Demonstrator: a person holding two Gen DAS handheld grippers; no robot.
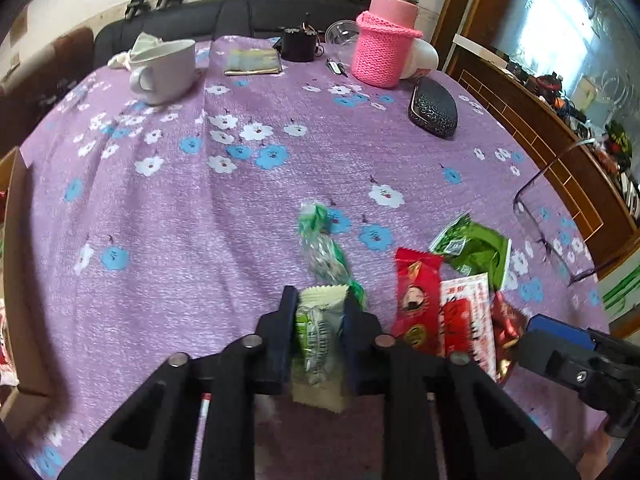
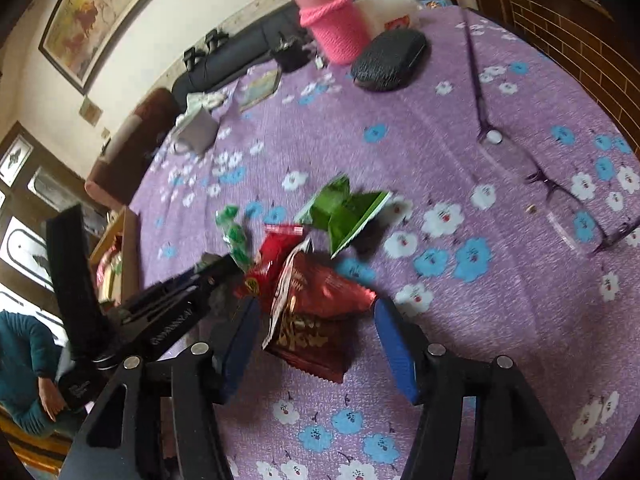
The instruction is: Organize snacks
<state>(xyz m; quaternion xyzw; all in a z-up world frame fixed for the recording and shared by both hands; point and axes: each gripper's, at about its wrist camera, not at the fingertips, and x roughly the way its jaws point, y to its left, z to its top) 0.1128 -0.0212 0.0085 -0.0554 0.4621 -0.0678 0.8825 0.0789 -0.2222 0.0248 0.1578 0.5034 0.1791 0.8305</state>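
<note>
A: Far left, a cardboard box (image 1: 16, 264) at the edge of the surface (image 1: 200, 208). Then the left hand-held gripper (image 1: 320, 312), clamped on a pale green-and-white snack packet (image 1: 318, 332), long axis running straight out along the fingers.

B: Beyond it, a green twisted candy (image 1: 324, 248) lies lengthwise away from the camera. Right of that, a red packet (image 1: 418, 296) lies with its long axis pointing away too.

A: And the right hand-held gripper (image 2: 316, 344): jaws apart, straddling a dark red packet (image 2: 320, 320) flat on the cloth, pads not touching. A crumpled green packet (image 2: 344, 212) lies beyond.
</note>
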